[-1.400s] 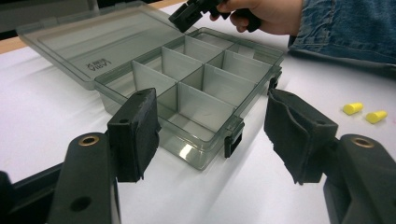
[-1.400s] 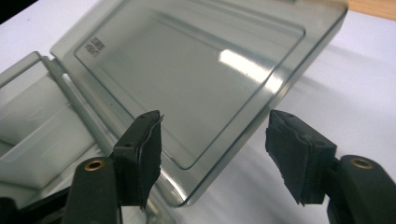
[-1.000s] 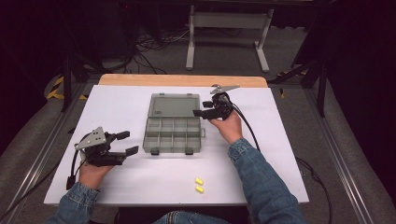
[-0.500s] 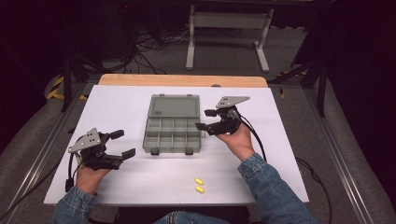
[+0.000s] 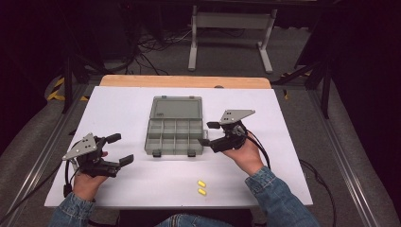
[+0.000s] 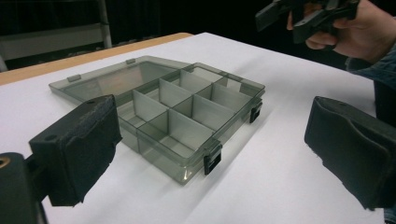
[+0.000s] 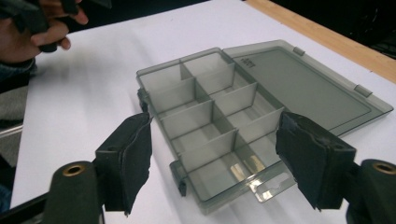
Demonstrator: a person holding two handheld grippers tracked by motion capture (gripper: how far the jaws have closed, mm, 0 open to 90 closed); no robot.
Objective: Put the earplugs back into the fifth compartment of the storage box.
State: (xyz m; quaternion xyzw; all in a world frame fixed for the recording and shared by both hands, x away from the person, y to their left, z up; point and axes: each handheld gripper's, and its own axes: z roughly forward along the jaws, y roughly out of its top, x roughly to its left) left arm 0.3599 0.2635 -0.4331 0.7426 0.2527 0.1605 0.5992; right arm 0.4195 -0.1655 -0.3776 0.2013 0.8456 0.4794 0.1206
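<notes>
Box: the clear grey organizer box (image 5: 175,127) sits mid-table with its lid flat open toward 12 o'clock, compartments empty.
Pieces: two yellow pieces (image 5: 202,187) lie at 5 o'clock from the box, near the table's front edge.
Left gripper (image 5: 117,149): jaws have just been opening; wide, holding nothing, at 8 o'clock from the box.
Right gripper (image 5: 208,133): jaws apart, empty, just beside the box's right edge.
Advice: likely loading comes next; approach one piece from above, pinch squarely, then drop it over a single compartment.
</notes>
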